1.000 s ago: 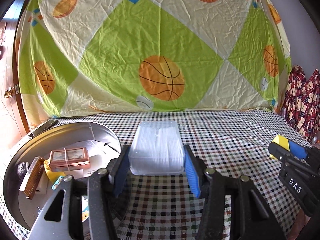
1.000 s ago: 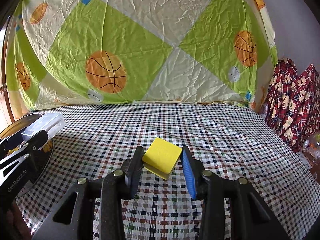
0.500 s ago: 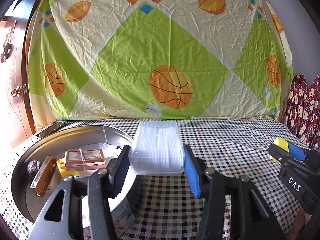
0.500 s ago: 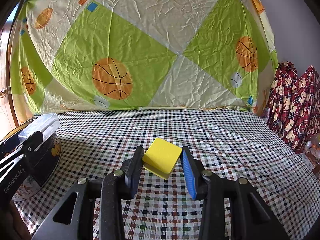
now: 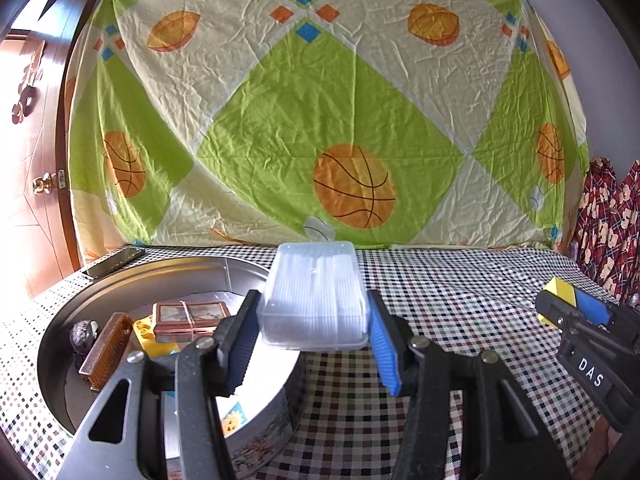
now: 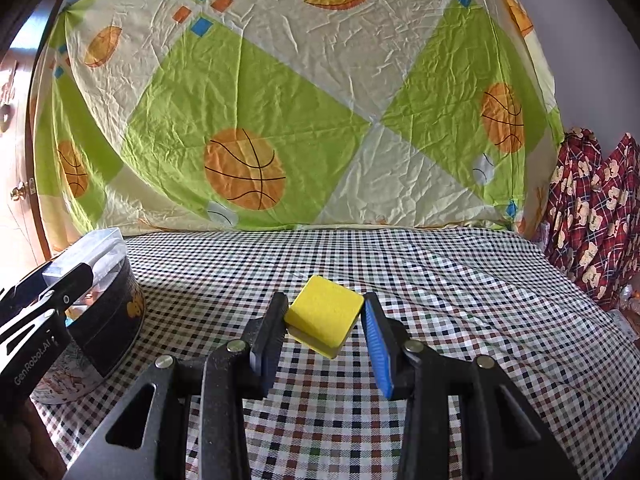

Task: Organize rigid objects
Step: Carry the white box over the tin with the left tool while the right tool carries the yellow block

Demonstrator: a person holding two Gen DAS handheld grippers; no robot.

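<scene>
We hold the clear ribbed plastic box (image 5: 314, 300) pinched in our left claw (image 5: 312, 344) above the round metal tin (image 5: 256, 432) near the tabletop's left edge, ready to drop in; our right claw (image 6: 325, 334) grips the yellow foam block (image 6: 325, 314), waiting.

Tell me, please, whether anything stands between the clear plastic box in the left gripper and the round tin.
Nothing visible does. The left gripper holds the clear plastic box above the round tin's near rim, though its floor already holds a wooden comb and a bound card pack.
</scene>
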